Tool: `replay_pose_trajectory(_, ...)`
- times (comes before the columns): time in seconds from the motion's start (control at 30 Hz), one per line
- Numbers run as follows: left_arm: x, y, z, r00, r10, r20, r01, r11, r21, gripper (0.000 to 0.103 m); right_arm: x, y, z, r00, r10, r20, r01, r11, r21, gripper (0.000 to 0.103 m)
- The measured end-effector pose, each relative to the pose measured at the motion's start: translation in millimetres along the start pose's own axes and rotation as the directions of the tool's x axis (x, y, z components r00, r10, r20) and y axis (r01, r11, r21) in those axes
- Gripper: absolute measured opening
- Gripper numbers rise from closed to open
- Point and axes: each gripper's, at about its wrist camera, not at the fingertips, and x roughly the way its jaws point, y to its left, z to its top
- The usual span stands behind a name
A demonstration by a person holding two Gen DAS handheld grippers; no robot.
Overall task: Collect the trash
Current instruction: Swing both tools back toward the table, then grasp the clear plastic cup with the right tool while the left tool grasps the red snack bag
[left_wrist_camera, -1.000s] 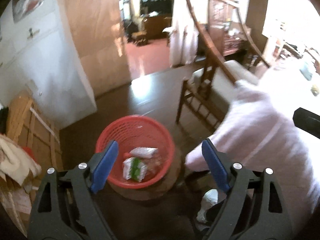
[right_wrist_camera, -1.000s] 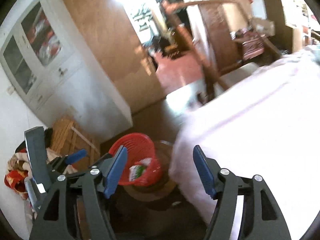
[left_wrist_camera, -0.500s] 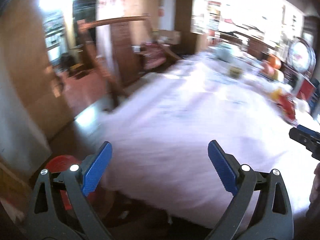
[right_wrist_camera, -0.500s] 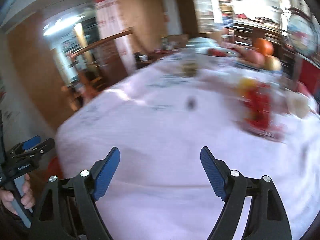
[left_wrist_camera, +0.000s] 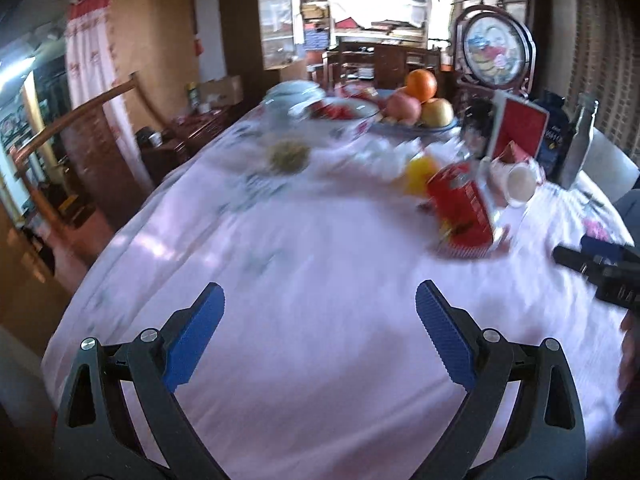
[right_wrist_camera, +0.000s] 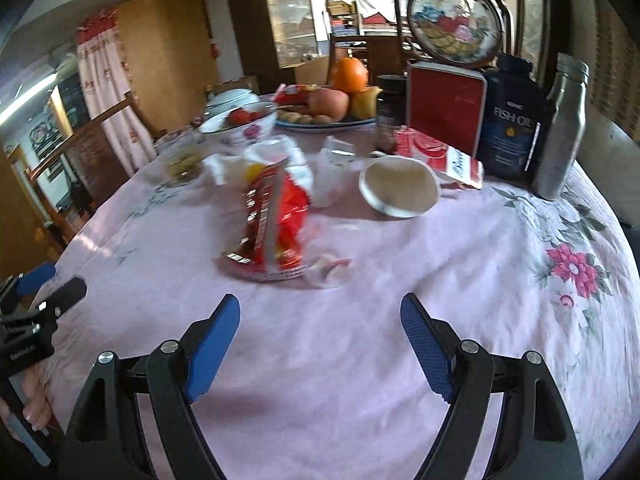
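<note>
Both tools hover over a round surface [right_wrist_camera: 480,264] w/ a pink floral cloth, jaws spread wide, nothing between them. The right tool [right_wrist_camera: 320,328] faces a crumpled red snack wrapper [right_wrist_camera: 276,220] lying mid-cloth, well ahead of its blue pads; a small clear scrap [right_wrist_camera: 328,270] lies just beside the wrapper, at its near right edge. The left tool [left_wrist_camera: 320,312] looks across bare cloth from the wrapper's left side, the same red wrapper [left_wrist_camera: 460,208] ahead & to its right, well apart. Behind the wrapper: a white cup [right_wrist_camera: 400,188] tipped on its side, crumpled white tissue [right_wrist_camera: 276,156] w/ something yellow in it, a red-white flat pack [right_wrist_camera: 440,152]. Farther back stand a red box [right_wrist_camera: 446,108], a dark "FISH OIL" bottle [right_wrist_camera: 510,120], a steel flask [right_wrist_camera: 560,128], a fruit plate [right_wrist_camera: 332,122] w/ an orange on top, & a patterned bowl [right_wrist_camera: 240,124]. Left-tool view is motion-blurred, so small items there can't be made out. A sliver of the other tool shows at the edge of each view.
</note>
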Motion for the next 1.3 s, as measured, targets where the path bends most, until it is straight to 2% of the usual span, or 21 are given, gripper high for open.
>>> replay_pose_trajectory(0.1, 17.6, -24.9, 23.4, 1.0, 0.003, 0.016, -0.003, 1.0, 0.012, 0.093, 7.7, -9.1, 4.5, 1.0, 0.022, -0.012, -0.022, 0.999, 0.028, 0.081)
replay_pose_trajectory(0.3, 47.4, -50.3, 53.0, 1.0, 0.009, 0.0, -0.009, 0.999, -0.045, 0.093, 32.7, -20.1, 13.8, 0.998, -0.011, -0.057, 0.014, 0.998, 0.055, 0.081)
replay_pose_trajectory(0.43, 65.8, -48.0, 47.0, 0.999, -0.041, -0.001, 0.04, 0.994, -0.102, 0.093, 45.3, -16.5, 16.2, 0.996, 0.003, -0.084, -0.002, 1.0, 0.007, 0.081)
replay_pose_trajectory(0.5, 67.9, -43.4, 45.2, 1.0, -0.021, 0.006, 0.021, 0.997, -0.078, 0.093, 50.3, -11.1, 17.3, 0.996, -0.001, -0.092, -0.001, 1.0, -0.024, 0.081)
replay_pose_trajectory(0.63, 57.4, -29.5, 48.4, 0.996, 0.027, 0.08, -0.02, 0.996, -0.088, 0.095, 65.0, -4.4, 23.3, 0.994, 0.002, -0.114, -0.007, 0.999, -0.048, 0.081)
replay_pose_trajectory(0.8, 64.2, -32.2, 48.1, 0.999, -0.007, 0.043, 0.01, 0.996, -0.083, 0.096, 83.9, -3.3, 29.3, 0.99, 0.017, -0.14, -0.02, 1.0, -0.019, 0.081)
replay_pose_trajectory(0.83, 65.3, -35.7, 47.2, 0.999, -0.006, 0.04, 0.008, 0.998, -0.068, 0.096, 86.6, -3.0, 30.4, 0.99, 0.025, -0.139, -0.027, 1.0, -0.014, 0.079)
replay_pose_trajectory(0.87, 65.7, -38.3, 46.7, 0.999, -0.006, 0.039, 0.008, 0.999, -0.054, 0.096, 88.9, -1.6, 31.2, 0.989, 0.027, -0.144, -0.031, 0.999, -0.021, 0.061)
replay_pose_trajectory(0.9, 66.4, -41.6, 46.1, 0.999, -0.008, 0.038, 0.01, 0.999, -0.039, 0.096, 90.1, -0.8, 31.8, 0.988, 0.025, -0.15, -0.03, 0.999, -0.027, 0.061)
replay_pose_trajectory(1.07, 69.1, -48.8, 42.7, 0.999, -0.023, 0.026, 0.023, 1.0, -0.013, 0.096, 68.9, -3.7, 27.7, 0.993, 0.025, -0.116, -0.027, 1.0, -0.014, 0.061)
replay_pose_trajectory(1.17, 72.3, -53.2, 40.6, 0.998, -0.055, 0.004, 0.055, 0.998, -0.005, 0.096, 50.5, -12.3, 20.2, 0.995, -0.014, -0.101, 0.016, 1.0, 0.015, 0.061)
replay_pose_trajectory(1.3, 76.5, -60.8, 38.1, 0.996, -0.081, -0.022, 0.081, 0.997, 0.017, 0.096, 36.1, -28.1, 6.2, 0.997, 0.003, -0.071, 0.003, 0.996, 0.085, 0.061)
